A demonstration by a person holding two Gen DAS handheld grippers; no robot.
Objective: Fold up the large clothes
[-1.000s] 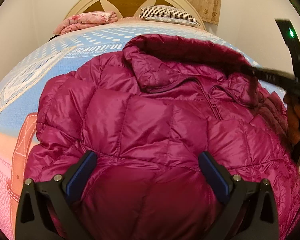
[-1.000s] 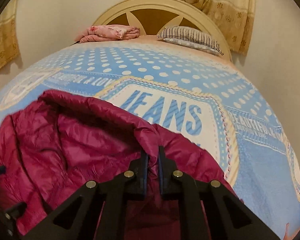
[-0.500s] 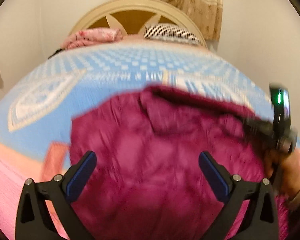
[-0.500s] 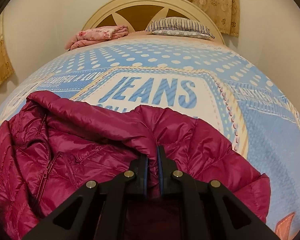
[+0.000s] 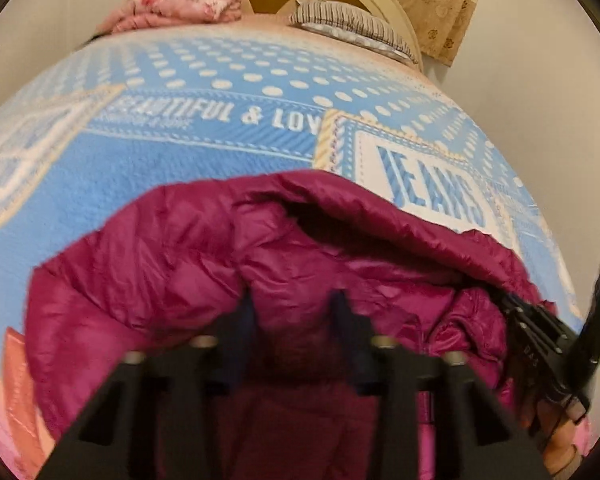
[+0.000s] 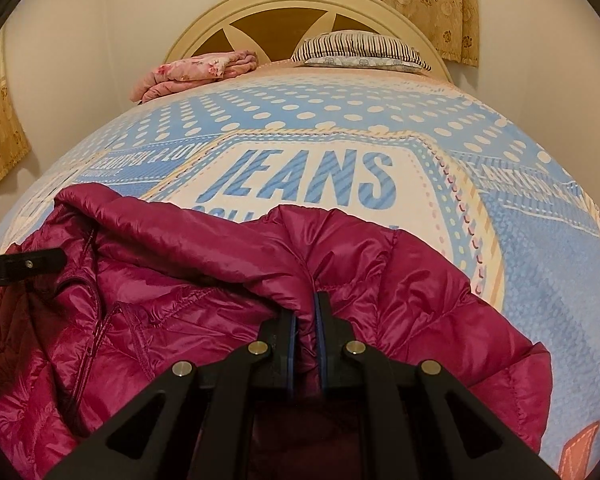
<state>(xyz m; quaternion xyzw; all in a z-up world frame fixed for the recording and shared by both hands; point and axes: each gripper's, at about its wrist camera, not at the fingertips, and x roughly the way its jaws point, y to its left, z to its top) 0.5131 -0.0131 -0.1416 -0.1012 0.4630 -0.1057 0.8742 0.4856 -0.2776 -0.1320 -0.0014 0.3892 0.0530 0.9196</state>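
Observation:
A magenta puffer jacket lies crumpled on the blue printed bedspread, its hood edge towards the headboard. My left gripper is closing on a bulge of the jacket's left side, and padded fabric fills the gap between its pads. In the right wrist view my right gripper is shut on a fold of the jacket near its right shoulder. The left gripper's finger shows at that view's left edge. The right gripper and the hand holding it appear at the left wrist view's right edge.
The bedspread stretches bare beyond the jacket up to the cream headboard. A folded pink blanket and a striped pillow lie at the head of the bed. Walls and curtains close in behind.
My left gripper was wide open over the jacket's front; it has shifted towards the jacket's upper edge and its fingers have come together on the fabric. The right gripper kept its hold.

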